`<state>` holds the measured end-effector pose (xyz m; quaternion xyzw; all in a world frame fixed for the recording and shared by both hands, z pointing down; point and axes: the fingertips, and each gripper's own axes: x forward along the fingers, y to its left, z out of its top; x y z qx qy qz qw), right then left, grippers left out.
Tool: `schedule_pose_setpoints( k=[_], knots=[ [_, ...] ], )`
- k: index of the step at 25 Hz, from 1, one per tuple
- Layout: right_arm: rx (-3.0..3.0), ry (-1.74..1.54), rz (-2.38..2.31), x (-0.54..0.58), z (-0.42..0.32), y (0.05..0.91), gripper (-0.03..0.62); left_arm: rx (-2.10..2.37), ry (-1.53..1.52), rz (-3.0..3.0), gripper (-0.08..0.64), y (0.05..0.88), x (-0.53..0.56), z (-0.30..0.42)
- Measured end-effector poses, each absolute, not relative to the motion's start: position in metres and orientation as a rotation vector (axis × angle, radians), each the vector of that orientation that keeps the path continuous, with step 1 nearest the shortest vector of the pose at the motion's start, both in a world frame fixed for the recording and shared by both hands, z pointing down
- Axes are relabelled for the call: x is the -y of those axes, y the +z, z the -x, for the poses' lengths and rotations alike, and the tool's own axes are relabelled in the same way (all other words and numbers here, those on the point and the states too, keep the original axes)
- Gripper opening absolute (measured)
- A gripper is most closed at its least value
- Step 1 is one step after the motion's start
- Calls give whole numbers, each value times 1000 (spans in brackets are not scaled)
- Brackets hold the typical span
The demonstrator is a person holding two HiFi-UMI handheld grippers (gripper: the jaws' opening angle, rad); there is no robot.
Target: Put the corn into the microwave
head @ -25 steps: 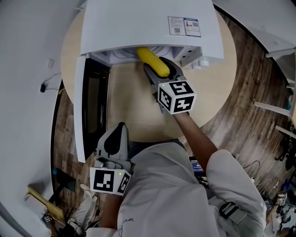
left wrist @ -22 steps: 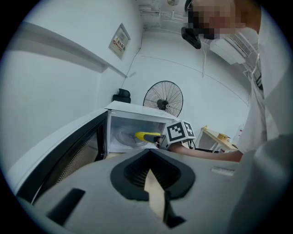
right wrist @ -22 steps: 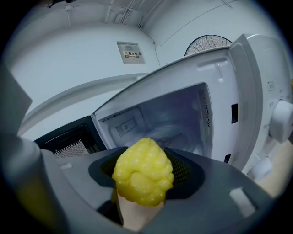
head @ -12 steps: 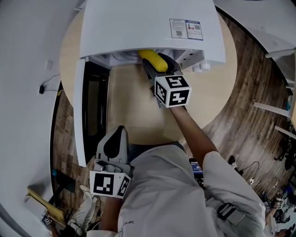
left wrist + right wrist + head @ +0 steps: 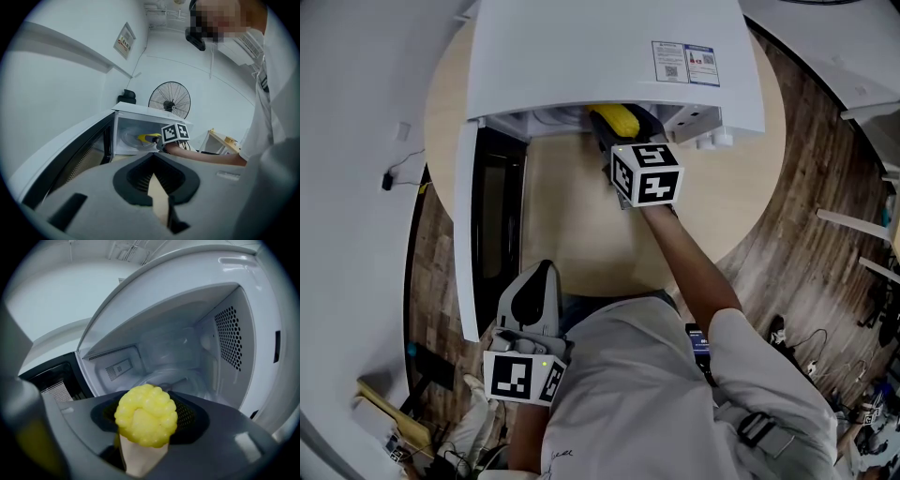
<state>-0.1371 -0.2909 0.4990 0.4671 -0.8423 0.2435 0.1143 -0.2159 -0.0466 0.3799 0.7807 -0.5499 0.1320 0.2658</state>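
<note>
The white microwave [image 5: 600, 56] stands on a round table with its door [image 5: 492, 225] swung open to the left. My right gripper [image 5: 617, 131] is shut on the yellow corn [image 5: 614, 119] at the mouth of the oven, the cob's far end hidden under the top. In the right gripper view the corn [image 5: 146, 416] points into the cavity [image 5: 187, 348], above the glass turntable [image 5: 164, 376]. My left gripper [image 5: 534, 291] hangs near the person's body at the table's near edge, shut and holding nothing. From the left gripper view the corn [image 5: 147, 138] shows inside the opening.
The beige tabletop [image 5: 572, 225] lies between the person and the microwave. The open door [image 5: 70, 159] stands along the left side. A fan [image 5: 169, 99] stands behind the microwave. Cables and clutter lie on the wooden floor [image 5: 806, 234].
My right gripper has pushed forward with the corn, further into the microwave opening. The left gripper has stayed where it was.
</note>
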Motion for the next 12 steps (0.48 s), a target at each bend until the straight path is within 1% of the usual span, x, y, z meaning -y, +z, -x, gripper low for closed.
schedule_pose_setpoints(
  k=[12],
  knots=[
    [2447,671,-1383,311,147,510,258,1480,360,-2100,-9,383,49,222]
  ],
)
